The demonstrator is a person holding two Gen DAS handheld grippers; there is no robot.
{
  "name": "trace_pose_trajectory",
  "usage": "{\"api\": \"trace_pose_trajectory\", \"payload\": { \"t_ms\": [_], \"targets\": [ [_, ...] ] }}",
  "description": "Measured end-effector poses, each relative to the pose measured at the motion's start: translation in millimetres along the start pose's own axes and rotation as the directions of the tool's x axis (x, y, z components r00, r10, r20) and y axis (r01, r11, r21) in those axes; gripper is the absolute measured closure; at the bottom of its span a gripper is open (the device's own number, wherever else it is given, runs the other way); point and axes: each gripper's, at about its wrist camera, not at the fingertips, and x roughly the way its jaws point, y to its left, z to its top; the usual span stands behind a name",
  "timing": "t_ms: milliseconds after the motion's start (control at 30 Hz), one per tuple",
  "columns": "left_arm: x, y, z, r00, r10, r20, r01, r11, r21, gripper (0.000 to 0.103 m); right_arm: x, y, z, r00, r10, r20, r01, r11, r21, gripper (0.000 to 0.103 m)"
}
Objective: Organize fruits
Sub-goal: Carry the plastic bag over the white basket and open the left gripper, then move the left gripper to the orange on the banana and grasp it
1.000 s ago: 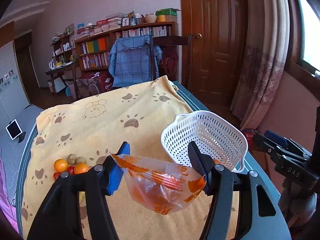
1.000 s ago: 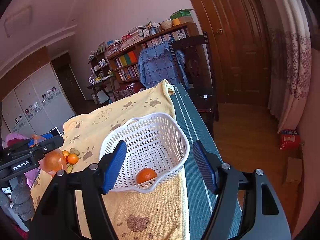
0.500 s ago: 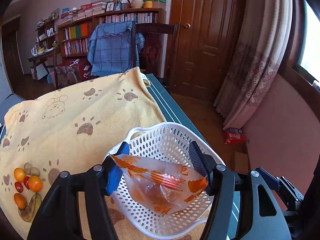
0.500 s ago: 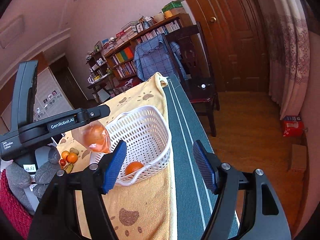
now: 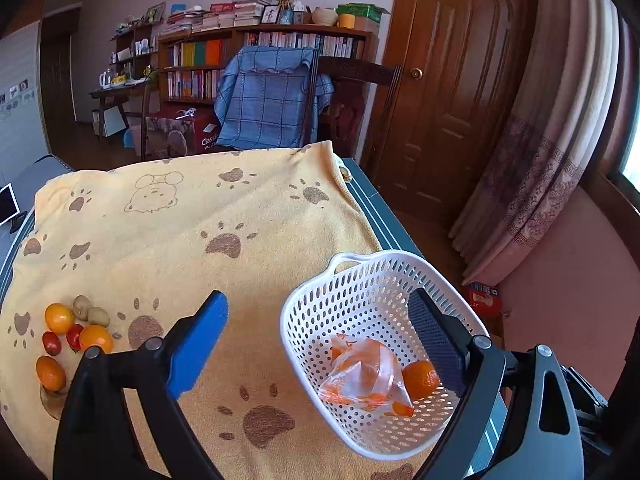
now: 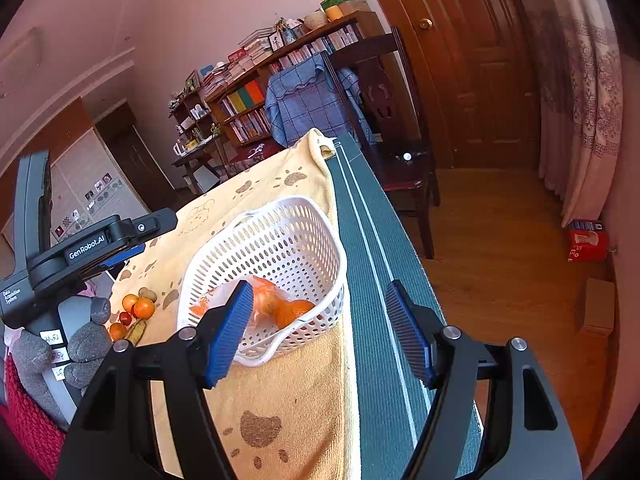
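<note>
Bagged orange (image 5: 366, 376) lying in basket (image 5: 352, 280); left gripper (image 5: 320, 336) fingers wide apart, empty; right gripper (image 6: 320, 332) likewise

Between the wide-apart fingers of the left tongs (image 5: 320, 332) lies bare yellow towel (image 5: 168, 248) on their left half, while the near wall of the white basket (image 5: 304, 344) stands in the right half, with a plastic bag (image 5: 360, 376) and an orange (image 5: 420, 378) filling its floor just before the right finger. Well ahead of these tongs the towel runs unblocked to the counter's far end, and off to their left a cluster of small fruits (image 5: 68, 336) sits on it. The right tongs (image 6: 320, 332) gape over the basket's near rim (image 6: 260, 358) and a bare green strip of counter (image 6: 372, 280) that runs free ahead on their right side, the left tongs' body (image 6: 88, 248) hanging to their left.
</note>
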Motion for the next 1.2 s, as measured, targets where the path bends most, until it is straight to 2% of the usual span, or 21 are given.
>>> {"api": "trace_pose_trajectory", "payload": {
  "t_ms": [100,433,733,867,1033,1133,1200],
  "targets": [
    [-11,21,-8,1.000,0.024,0.003,-0.024,0.999,-0.032,0.012,0,16,-4,1.000,0.001,-0.001,-0.001,1.000,-0.015,0.031],
    [-50,76,-34,0.993,0.111,0.046,-0.109,0.993,-0.043,0.012,5,87,-14,0.999,0.022,-0.024,-0.025,0.993,-0.114,0.030],
    [-87,154,-53,0.979,0.186,0.081,-0.176,0.977,-0.119,0.012,14,146,-32,0.997,0.041,-0.065,-0.050,0.987,-0.153,0.030],
    [-105,195,-64,0.966,0.245,0.084,-0.229,0.960,-0.161,0.012,26,170,-46,0.992,0.063,-0.106,-0.080,0.984,-0.160,0.030],
    [-117,242,-83,0.944,0.326,0.060,-0.306,0.926,-0.223,0.012,36,200,-66,0.982,0.093,-0.163,-0.123,0.976,-0.181,0.030],
    [-122,261,-94,0.925,0.375,0.060,-0.351,0.905,-0.239,0.012,41,215,-76,0.979,0.097,-0.180,-0.134,0.970,-0.205,0.030],
    [-122,269,-101,0.921,0.386,0.057,-0.362,0.899,-0.247,0.012,46,222,-82,0.976,0.094,-0.196,-0.136,0.967,-0.217,0.030]
  ]
}}
